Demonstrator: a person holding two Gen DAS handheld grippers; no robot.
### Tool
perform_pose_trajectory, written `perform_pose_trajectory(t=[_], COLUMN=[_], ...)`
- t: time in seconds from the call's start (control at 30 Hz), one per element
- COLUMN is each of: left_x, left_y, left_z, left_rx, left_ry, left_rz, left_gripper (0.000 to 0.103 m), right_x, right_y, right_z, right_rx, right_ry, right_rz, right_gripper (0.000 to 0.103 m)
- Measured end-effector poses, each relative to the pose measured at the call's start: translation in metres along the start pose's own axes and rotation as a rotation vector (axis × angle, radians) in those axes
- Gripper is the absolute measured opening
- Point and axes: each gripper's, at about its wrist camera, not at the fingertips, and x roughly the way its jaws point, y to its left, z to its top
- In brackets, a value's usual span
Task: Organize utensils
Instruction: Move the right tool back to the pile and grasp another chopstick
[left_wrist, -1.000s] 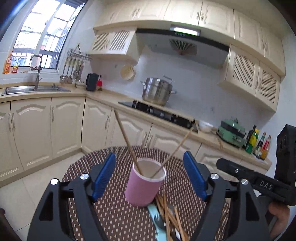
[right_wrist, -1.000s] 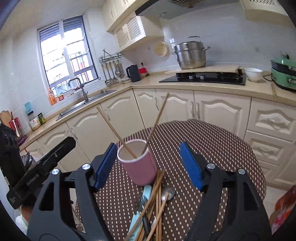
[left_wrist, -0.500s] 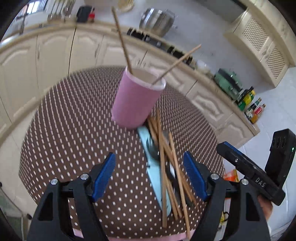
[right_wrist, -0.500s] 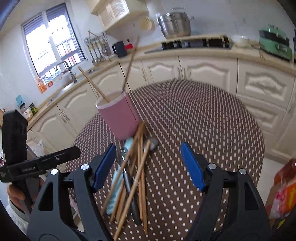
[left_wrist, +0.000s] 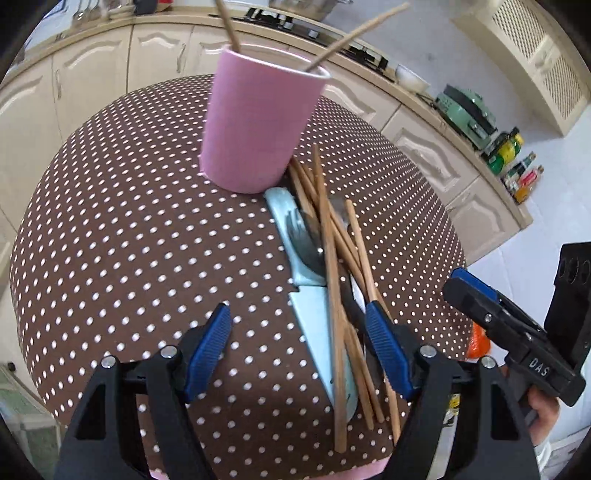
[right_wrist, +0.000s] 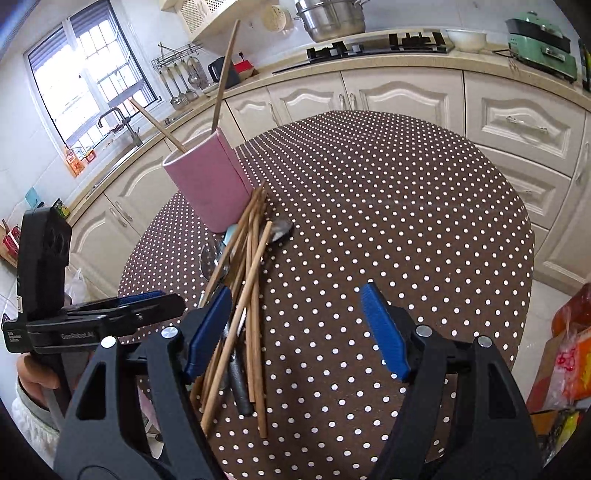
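1. Across the lower part of the left wrist view, the left gripper (left_wrist: 298, 345) hangs over the near edge of a round table (left_wrist: 110, 236) covered in brown cloth with white dots. Its blue-padded jaws are spread wide and pinch nothing.
2. Between those jaws, at lower centre, lies a pale blue knife (left_wrist: 314, 314) with a loose pile of wooden chopsticks (left_wrist: 332, 295) crossing it; a metal fork (left_wrist: 301, 240) rests on the knife's handle.
3. At upper centre a pink cup (left_wrist: 258, 125) stands upright, touching the far end of the pile, with two chopsticks leaning out of it.
4. At the right edge the right gripper (left_wrist: 480, 295) shows from the side, a hand (left_wrist: 543, 410) beneath it.
5. Along the bottom of the right wrist view, the right gripper (right_wrist: 297, 328) is likewise spread and empty, over bare cloth just right of the pile.
6. Its left pad sits in front of the chopsticks (right_wrist: 247, 295), which fan from lower left toward the pink cup (right_wrist: 207, 184) at centre left. A spoon (right_wrist: 277, 230) bowl lies at the pile's far end.
7. At the left edge the left gripper (right_wrist: 162, 304) points in toward the pile.
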Motion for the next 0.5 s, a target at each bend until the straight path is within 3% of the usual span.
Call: perform_pose_trajectory(t=[0.07, 0.2, 0.37, 0.5], left_x=[0.007, 0.02, 0.033, 0.025], left_y=[-0.011, -0.03, -0.039, -0.037], left_z=[0.005, 0.015, 0.021, 0.02], left_rx=[0.03, 0.088, 0.099, 0.077], left_ry=[0.003, 0.032, 0.062, 0.039], left_rz=[0.008, 0.028, 0.021, 0.002], left_gripper=[0.062, 0.051, 0.013, 0.006], right_x=[0.002, 0.005, 0.01, 0.02], right_y=[-0.002, -0.005, -0.005, 0.001], right_z=[-0.001, 0.0, 0.001, 0.006], right_rx=[0.006, 0.008, -0.001, -0.02], right_ry=[0.008, 0.022, 0.045, 0.075], right_rz=[0.001, 0.001, 0.01, 0.022], right_gripper=[0.072, 0.072, 0.072, 0.072])
